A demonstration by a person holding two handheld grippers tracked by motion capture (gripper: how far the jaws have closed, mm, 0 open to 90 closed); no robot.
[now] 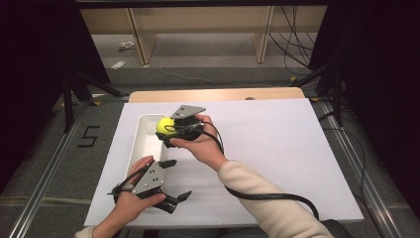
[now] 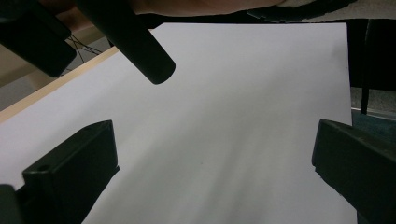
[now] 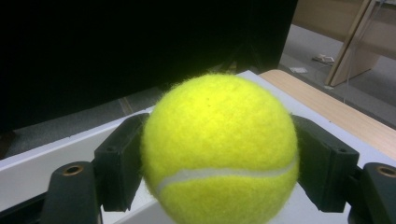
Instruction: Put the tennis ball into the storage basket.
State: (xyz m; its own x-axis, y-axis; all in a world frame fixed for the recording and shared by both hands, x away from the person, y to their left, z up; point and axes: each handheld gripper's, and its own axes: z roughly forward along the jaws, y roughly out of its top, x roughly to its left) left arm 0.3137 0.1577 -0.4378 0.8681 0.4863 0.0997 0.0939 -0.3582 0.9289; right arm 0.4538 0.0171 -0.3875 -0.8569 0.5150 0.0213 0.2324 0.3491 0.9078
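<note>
Yellow felt with a white seam marks the tennis ball [image 3: 219, 149], clamped between the jaws of the right claw [image 1: 166, 130] over the white tray [image 1: 141, 148], at about ten o'clock on the white worktop [image 1: 277, 148]. The left claw [image 1: 178, 179], at seven o'clock, holds its jaws wide apart around nothing. A "5" [image 1: 88, 136] is marked on the floor at nine o'clock.
</note>
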